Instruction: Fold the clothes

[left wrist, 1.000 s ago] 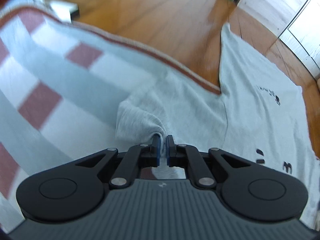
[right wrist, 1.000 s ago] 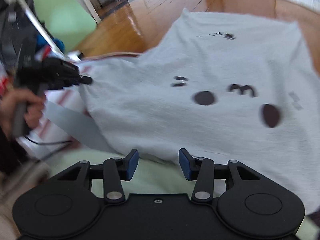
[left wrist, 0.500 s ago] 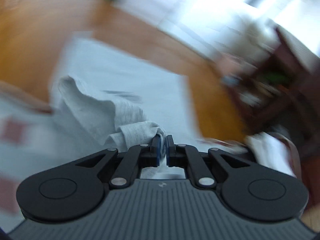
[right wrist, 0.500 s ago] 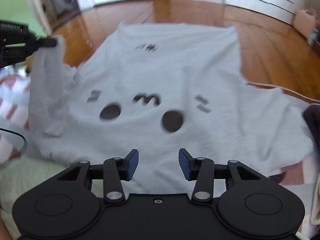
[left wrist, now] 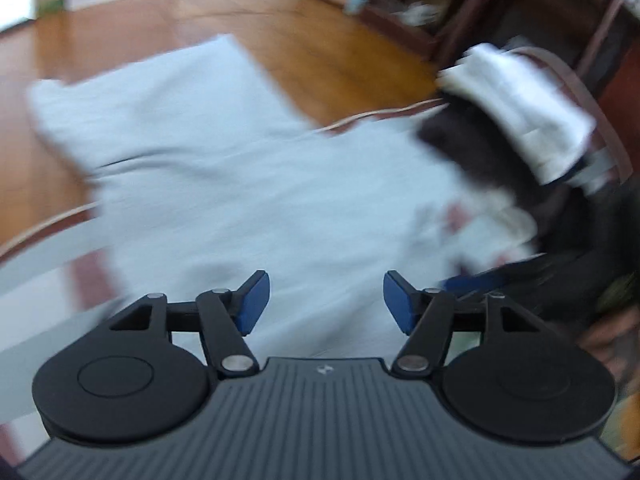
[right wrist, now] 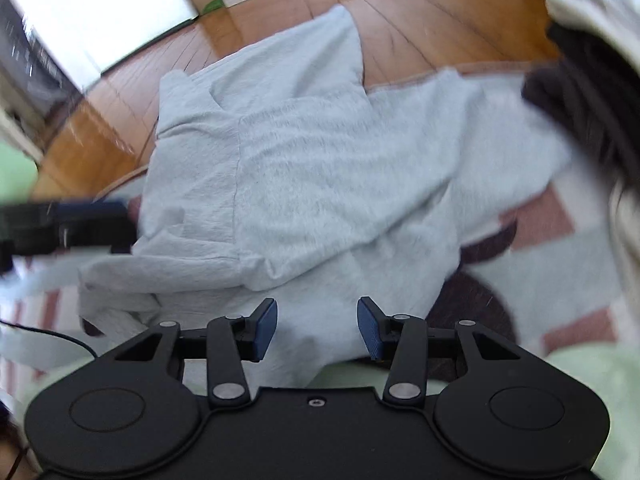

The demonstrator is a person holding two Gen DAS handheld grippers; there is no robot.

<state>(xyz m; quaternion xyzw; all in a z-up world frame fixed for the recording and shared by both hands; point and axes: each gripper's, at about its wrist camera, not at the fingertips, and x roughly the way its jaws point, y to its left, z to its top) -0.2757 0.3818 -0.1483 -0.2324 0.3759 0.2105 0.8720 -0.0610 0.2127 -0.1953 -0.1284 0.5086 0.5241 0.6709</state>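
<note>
Now that its left side has been carried across and dropped, the pale grey cotton T-shirt (right wrist: 304, 184) lies folded over itself, print hidden, on the red-and-white checked rug (right wrist: 560, 216). Left tool (left wrist: 325, 300) is opening, nothing between its pads; right tool (right wrist: 317, 328) hangs open, empty. No containers visible.

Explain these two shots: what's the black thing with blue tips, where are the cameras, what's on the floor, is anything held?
No robot: a person holds a two-finger gripper in each hand, with a fisheye camera looking along its fingers. One picture is from the left gripper, whose jaws are opening with nothing between them. The other is from the right gripper, open and empty; the left one also shows at its left edge. A grey shirt, one side folded over, lies on a checked blanket on the wooden floor. Nothing is held.
</note>
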